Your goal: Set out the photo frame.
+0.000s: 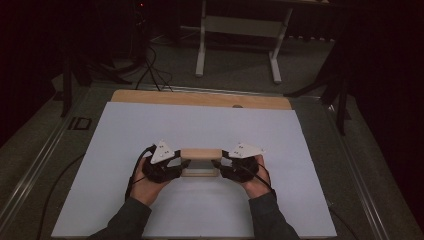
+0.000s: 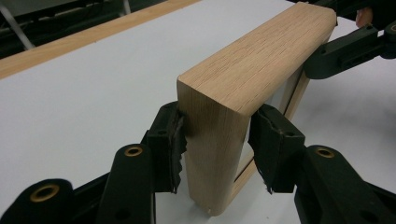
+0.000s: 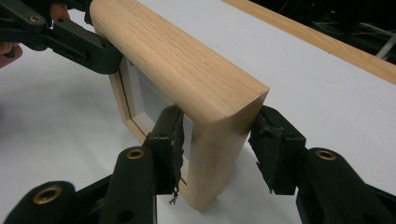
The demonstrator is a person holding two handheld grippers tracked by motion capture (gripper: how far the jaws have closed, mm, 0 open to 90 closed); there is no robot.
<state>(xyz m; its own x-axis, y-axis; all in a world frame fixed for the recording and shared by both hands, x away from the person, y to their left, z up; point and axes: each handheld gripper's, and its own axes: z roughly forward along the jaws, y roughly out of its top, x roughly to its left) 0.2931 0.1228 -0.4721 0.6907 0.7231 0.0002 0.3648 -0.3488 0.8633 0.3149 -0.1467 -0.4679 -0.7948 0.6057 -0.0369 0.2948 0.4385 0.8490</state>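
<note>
1. Oak-coloured wood makes up the frame (image 1: 201,162), a deep box-like picture frame standing on edge on the white counter (image 1: 200,125), a little nearer than its middle.
2. Its long axis runs from 9 o'clock to 3 o'clock in the high view, directly between my two hands.
3. My left tool (image 2: 217,149) straddles the 9 o'clock end of the frame (image 2: 243,98). Its pads sit against both faces of the upright side, so I judge it clamped at about half its span.
4. My right tool (image 3: 217,147) straddles the 3 o'clock end of the frame (image 3: 187,79). One pad touches the inner face; the other stands a sliver off the outer face, so I cannot tell whether it grips.
5. Both hands are equally near, one at each end, so I judge any lift or turn must keep the two ends level.
6. No brand, label or writing can be read on the frame or the counter.
</note>
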